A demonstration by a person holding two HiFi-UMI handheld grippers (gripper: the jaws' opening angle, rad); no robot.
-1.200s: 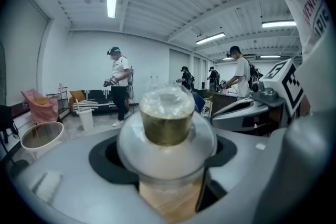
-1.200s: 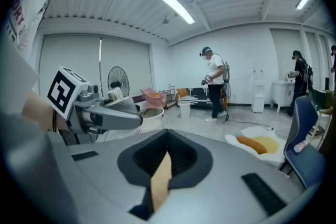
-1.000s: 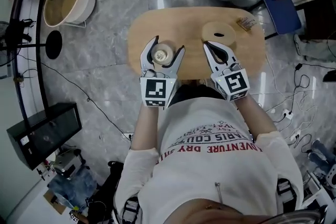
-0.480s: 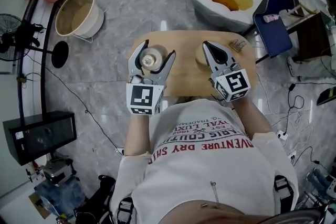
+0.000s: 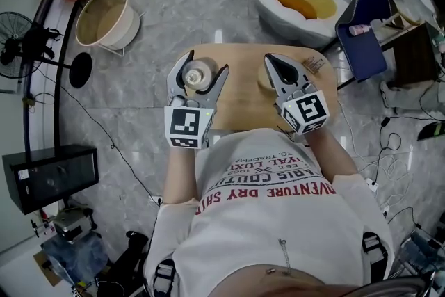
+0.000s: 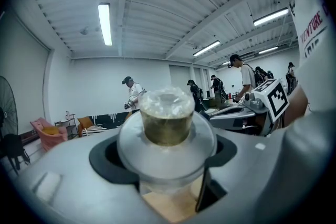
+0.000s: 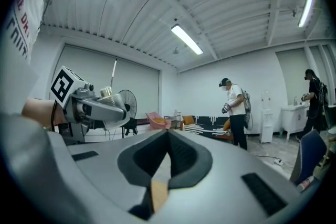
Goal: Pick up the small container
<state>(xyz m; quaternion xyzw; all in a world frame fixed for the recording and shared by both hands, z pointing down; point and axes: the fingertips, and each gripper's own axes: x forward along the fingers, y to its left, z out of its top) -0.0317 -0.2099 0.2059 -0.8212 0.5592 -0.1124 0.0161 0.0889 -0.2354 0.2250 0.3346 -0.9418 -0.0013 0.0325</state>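
The small container (image 5: 198, 73), clear with a wide pale lid and brownish contents, sits between the jaws of my left gripper (image 5: 206, 66), which is shut on it over the left end of the oval wooden table (image 5: 243, 97). In the left gripper view the container (image 6: 167, 118) fills the middle, with both jaws of the left gripper (image 6: 167, 157) pressed against its sides and a bit of table below. My right gripper (image 5: 270, 60) is shut with nothing in it, above a round wooden disc (image 5: 261, 78) that it partly hides. The right gripper (image 7: 167, 136) shows its jaw tips meeting.
A small card-like item (image 5: 314, 65) lies at the table's far right. On the floor stand a cream bucket (image 5: 104, 16), a white seat with an orange cushion (image 5: 299, 0), a blue chair (image 5: 365, 24), a fan (image 5: 21, 52), a black box (image 5: 52, 174) and cables. People (image 6: 131, 94) stand in the background.
The left gripper, still gripping the container, has drifted left and come closer to the head camera. The right gripper has shifted a little left and stays shut.
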